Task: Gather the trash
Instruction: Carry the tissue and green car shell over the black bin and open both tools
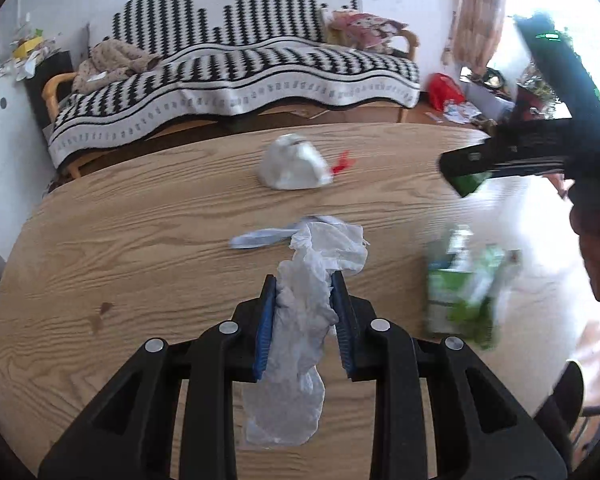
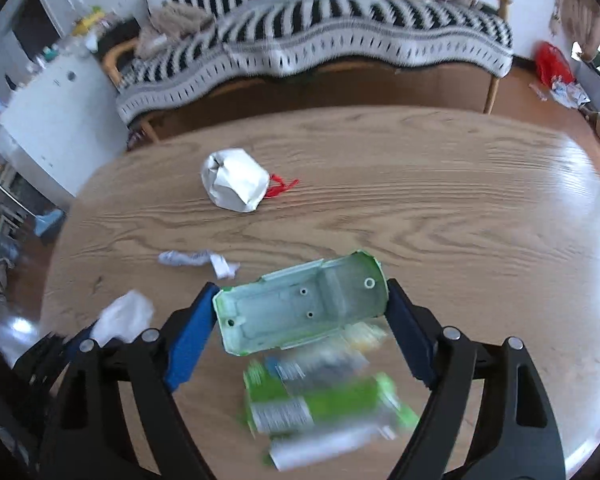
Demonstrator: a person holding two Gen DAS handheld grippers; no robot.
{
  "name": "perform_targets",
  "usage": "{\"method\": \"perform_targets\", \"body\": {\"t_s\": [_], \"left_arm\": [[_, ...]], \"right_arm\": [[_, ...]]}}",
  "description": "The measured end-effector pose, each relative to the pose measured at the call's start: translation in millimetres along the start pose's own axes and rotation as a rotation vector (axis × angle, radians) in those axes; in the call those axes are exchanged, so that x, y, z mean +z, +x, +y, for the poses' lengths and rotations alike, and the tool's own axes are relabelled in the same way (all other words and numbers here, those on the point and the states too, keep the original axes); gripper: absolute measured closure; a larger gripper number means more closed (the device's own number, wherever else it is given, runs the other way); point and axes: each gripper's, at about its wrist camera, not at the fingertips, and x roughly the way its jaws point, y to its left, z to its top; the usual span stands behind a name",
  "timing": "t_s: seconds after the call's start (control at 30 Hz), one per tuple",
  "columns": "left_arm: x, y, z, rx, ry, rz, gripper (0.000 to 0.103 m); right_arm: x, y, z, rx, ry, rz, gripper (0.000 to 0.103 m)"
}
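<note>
**Both Hands Loaded, More Litter on the Table**

The left gripper [image 1: 304,280] pinched a crumpled white tissue [image 1: 312,280] between its fingers, lifted off the table [image 1: 140,240], likely for carrying away. The right gripper [image 2: 300,292] spanned a flattened green carton [image 2: 300,304], fingers spread wide at its ends; whether they gripped it was unclear. A white paper wad [image 2: 234,184] and a paper scrap [image 2: 198,260] lay on the table beyond.

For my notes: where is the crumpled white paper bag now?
In both views, the crumpled white paper bag lies on the wooden table's far side, touching a red scrap.
</note>
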Motion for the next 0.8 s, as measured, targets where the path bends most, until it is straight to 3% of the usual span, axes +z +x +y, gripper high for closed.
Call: {"method": "perform_targets", "body": {"t_s": [0.17, 0.47, 0.6, 0.8], "left_arm": [[-0.9, -14.3, -66.0, -0.094, 0.055, 0.001, 0.076], [-28.3, -35.1, -239.7, -0.364, 0.218, 0.019, 0.076], [-55.8, -34.2, -315.8, -0.482, 0.279, 0.055, 0.076], [-115.3, -13.8, -416.6, -0.616, 0.332, 0.188, 0.076]], "right_arm": [[-65.8, -86.7, -60.7, -0.068, 0.027, -0.110, 0.023], [-249.7, -200.0, -203.1, -0.281, 0.295, -0.213, 0.023], [-325.3, -220.6, -250.6, -0.327, 0.444, -0.222, 0.023], [-424.1, -241.3, -301.7, -0.399, 0.635, -0.217, 0.023]]}}
